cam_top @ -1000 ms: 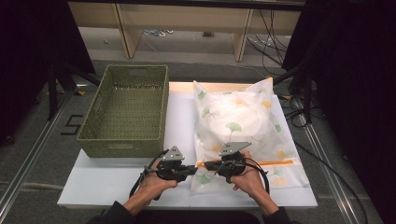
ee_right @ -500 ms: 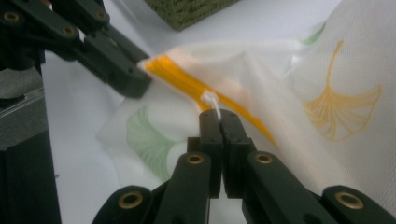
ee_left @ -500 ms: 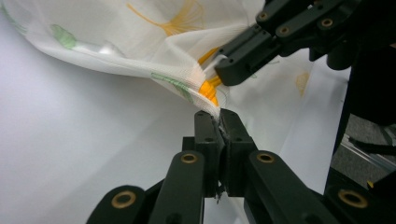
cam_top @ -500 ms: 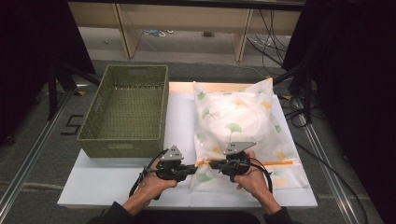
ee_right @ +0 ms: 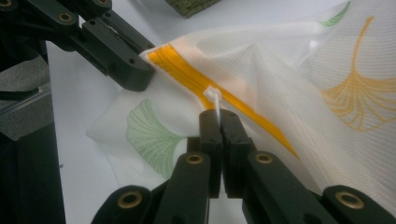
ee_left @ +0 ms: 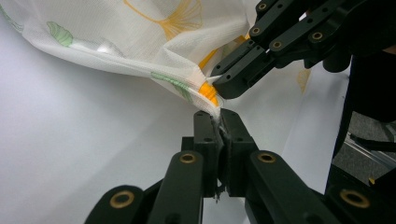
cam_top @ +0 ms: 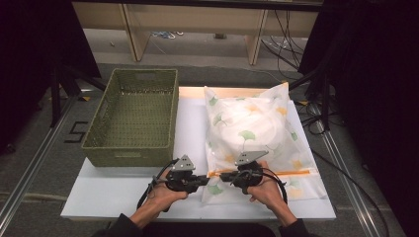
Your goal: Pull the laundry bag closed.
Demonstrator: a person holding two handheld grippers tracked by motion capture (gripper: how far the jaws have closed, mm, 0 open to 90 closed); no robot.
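A white mesh bag point(cam_top: 252, 128) printed with ginkgo leaves lies on the white board, stuffed full, with an orange zipper point(cam_top: 276, 173) across its near end. My left gripper point(ee_left: 219, 116) is shut on the bag's fabric corner point(ee_left: 205, 105), just past the zipper's end point(ee_left: 208, 90). My right gripper point(ee_right: 219, 116) is shut on the small white zipper pull point(ee_right: 214, 95), which sits on the orange zipper point(ee_right: 196, 74). The two grippers face each other tip to tip, left gripper point(cam_top: 205, 180) and right gripper point(cam_top: 222, 177), at the bag's near left corner.
A green woven basket point(cam_top: 133, 113) stands left of the bag, close behind my left hand. The white board point(cam_top: 108, 197) ends near the hands. Cables trail on the floor at the right and back.
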